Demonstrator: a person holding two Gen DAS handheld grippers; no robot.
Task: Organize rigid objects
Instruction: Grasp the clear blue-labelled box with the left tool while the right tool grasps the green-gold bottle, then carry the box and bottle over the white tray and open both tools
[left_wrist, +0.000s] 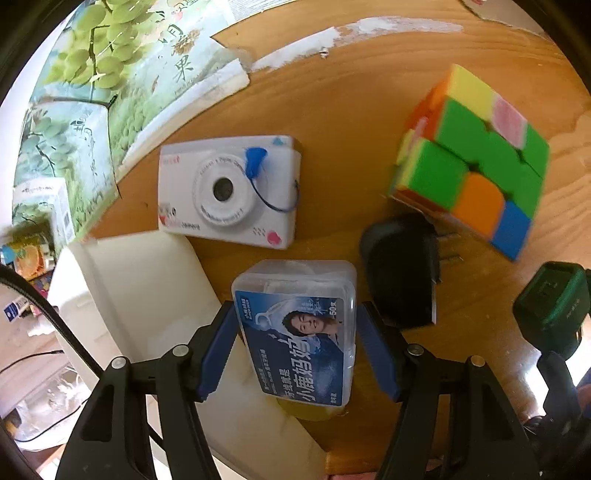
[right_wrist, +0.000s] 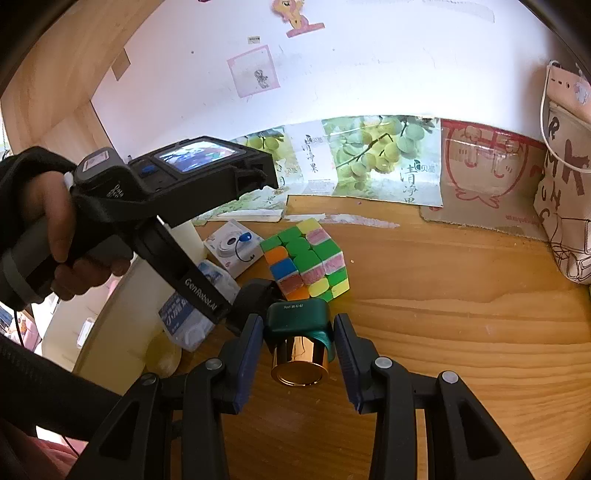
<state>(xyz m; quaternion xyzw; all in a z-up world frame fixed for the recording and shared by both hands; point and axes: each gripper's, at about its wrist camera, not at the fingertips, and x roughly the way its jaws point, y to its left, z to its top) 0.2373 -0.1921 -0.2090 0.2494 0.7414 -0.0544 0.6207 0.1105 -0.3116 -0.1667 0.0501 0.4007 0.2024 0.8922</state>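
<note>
Left gripper (left_wrist: 295, 347) jaws clamp the clear plastic blue-labelled box (left_wrist: 297, 328) at lower centre, while right gripper (right_wrist: 299, 350) jaws grasp the green gold-capped bottle (right_wrist: 300, 338) near the multicoloured cube (right_wrist: 306, 258).

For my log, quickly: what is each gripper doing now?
Left gripper: closed on the floss box.
Right gripper: closed on the green bottle.
</note>
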